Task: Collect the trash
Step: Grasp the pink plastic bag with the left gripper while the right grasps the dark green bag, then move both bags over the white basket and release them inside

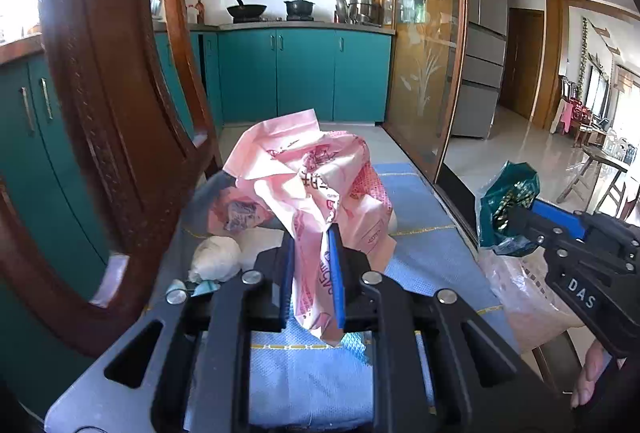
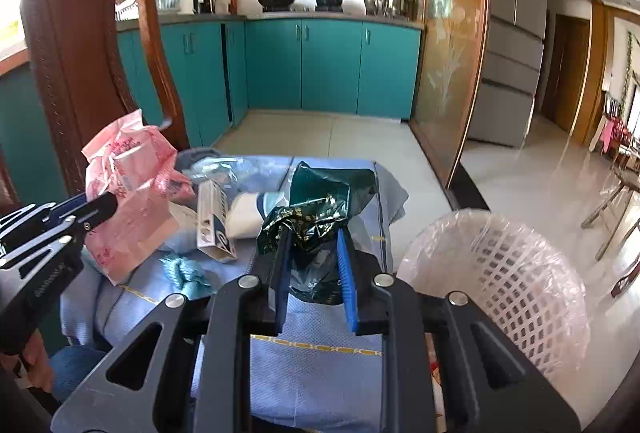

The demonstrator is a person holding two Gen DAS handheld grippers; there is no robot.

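Note:
My left gripper is shut on a crumpled pink plastic bag and holds it above the blue cloth; the bag also shows in the right wrist view. My right gripper is shut on a dark green foil wrapper, seen from the left wrist view hanging over the lined bin. A white lattice trash bin with a clear liner stands at the right. A white ball of tissue, a small box and a light blue wrapper scrap lie on the cloth.
A carved wooden chair back rises close on the left. Teal kitchen cabinets and a stove line the far wall. A glass sliding door and a fridge stand at the right, with tiled floor beyond.

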